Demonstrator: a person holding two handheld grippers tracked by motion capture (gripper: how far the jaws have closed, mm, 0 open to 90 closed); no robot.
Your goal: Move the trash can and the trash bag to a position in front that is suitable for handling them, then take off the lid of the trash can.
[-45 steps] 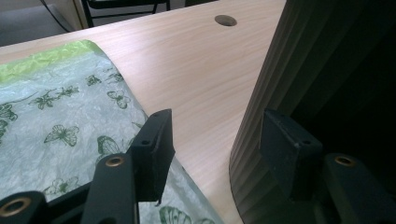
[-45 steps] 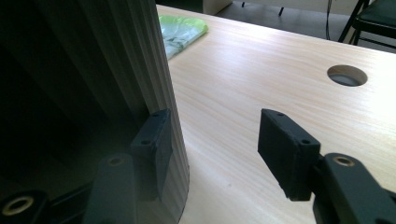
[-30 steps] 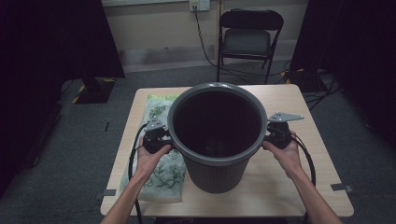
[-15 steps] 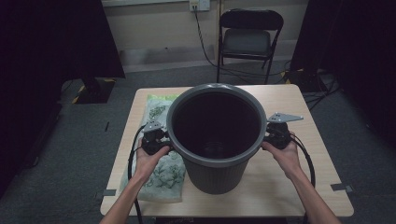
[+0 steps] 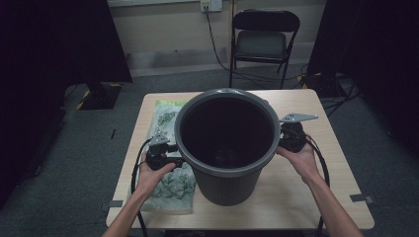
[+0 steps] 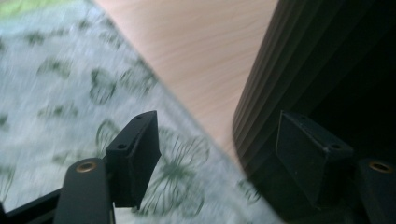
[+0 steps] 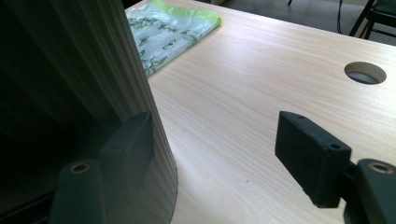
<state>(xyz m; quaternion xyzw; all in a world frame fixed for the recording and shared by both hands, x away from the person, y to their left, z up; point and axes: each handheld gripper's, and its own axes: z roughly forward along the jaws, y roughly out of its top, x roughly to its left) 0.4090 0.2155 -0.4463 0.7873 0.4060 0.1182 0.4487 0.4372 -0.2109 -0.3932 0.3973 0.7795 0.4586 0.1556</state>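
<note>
- A large dark grey bin (image 5: 226,148) is seen standing upright on a light wooden table (image 5: 301,187), near its middle, with the open mouth facing up and the inside dark.
- The bin's outer wall is ribbed with fine vertical grooves, as shown close up in both gripper views.
- The left gripper (image 5: 170,160) is held against the bin's left side just under the rim; in the left gripper view its jaws are spread apart, one over the bag and the other against the ribbed wall.
- The right gripper (image 5: 289,140) is held against the bin's right side at about the same height; in the right gripper view its jaws are also spread apart, one against the wall and the other over bare table.
- Nothing is clamped between either pair of jaws.
- A folded plastic bag (image 5: 170,182), pale with a green butterfly print and a bright green edge, is laid flat on the table to the left of the bin and partly behind it.
- A round cable hole (image 7: 365,73) is cut into the tabletop.
- A black folding chair (image 5: 264,42) is placed beyond the table, by the wall.
- No brand, label or readable writing is visible on the bin or the bag.
</note>
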